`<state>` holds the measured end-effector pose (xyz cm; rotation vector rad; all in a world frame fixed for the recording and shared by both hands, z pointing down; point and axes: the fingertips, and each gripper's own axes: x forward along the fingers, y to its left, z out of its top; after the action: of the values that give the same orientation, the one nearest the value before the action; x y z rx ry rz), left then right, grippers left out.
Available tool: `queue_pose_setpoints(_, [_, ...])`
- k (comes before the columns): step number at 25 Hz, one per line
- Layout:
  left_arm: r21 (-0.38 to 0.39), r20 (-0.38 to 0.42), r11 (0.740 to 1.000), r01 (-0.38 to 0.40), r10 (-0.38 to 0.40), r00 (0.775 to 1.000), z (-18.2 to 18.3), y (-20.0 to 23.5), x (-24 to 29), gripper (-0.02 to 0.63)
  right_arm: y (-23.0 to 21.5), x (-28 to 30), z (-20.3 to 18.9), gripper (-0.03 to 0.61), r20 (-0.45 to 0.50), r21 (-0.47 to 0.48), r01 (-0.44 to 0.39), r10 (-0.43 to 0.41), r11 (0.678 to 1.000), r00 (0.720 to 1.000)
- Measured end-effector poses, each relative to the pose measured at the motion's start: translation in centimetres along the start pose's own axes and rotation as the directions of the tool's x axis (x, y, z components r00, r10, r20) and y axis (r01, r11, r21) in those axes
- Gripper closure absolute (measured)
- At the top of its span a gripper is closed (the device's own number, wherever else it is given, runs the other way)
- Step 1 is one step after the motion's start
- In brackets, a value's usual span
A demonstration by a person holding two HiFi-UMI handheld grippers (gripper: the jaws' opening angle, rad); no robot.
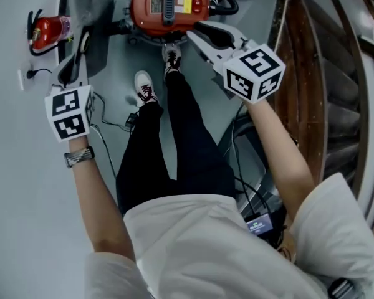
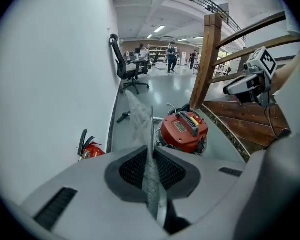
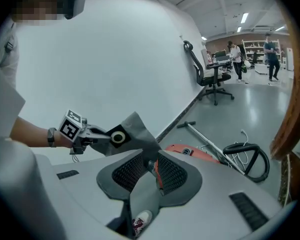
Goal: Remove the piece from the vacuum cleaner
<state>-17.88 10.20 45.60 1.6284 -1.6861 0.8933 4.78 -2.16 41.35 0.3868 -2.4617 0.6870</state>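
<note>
White shirt (image 1: 193, 242) and black trousers (image 1: 174, 148) fill the lower head view, with both forearms reaching forward. At the left, the left gripper (image 2: 151, 156) is pinching the bag (image 2: 140, 119). In the left gripper view the grey cloth stands edge-on in the slit between the pads (image 2: 135, 169), which press on it from both sides, and it rises past the tips. The right gripper view shows the bag's dark collar (image 3: 118, 137), with a pale ring, just beyond those tips, and the rest spreading out as a loose grey sheet. The bag hangs clear of the red vacuum (image 1: 168, 5), which sits on the floor (image 1: 237, 98) ahead of the shoes (image 1: 144, 86).

The right gripper (image 3: 151, 160) is above the vacuum's right side, well apart from the bag. Its jaws stand partly spread with nothing between them, only floor and a shoe showing through the gap.
</note>
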Motion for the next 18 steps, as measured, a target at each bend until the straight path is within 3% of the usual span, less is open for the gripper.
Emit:
queue_pose_setpoints(7, [0.065,0.064,0.998,0.009,-0.013,0.998,4.9,-1.7,-4.7,0.583,2.1,-5.0,3.7,0.506,0.049,-0.059,-0.032,0.035,0.998,0.998])
queue_pose_setpoints(13, [0.067,0.119,0.998,-0.001,-0.007,0.993,8.2,-1.5,-9.2,0.583,2.5,-9.9,8.3,0.520,0.098,-0.132,0.019,-0.006,0.991,0.995])
queue_pose_setpoints(18, [0.097,0.181,0.995,-0.010,-0.007,0.983,11.5,-1.6,-12.8,0.583,4.5,-14.0,13.0,0.525,0.133,-0.246,0.064,-0.032,0.967,0.991])
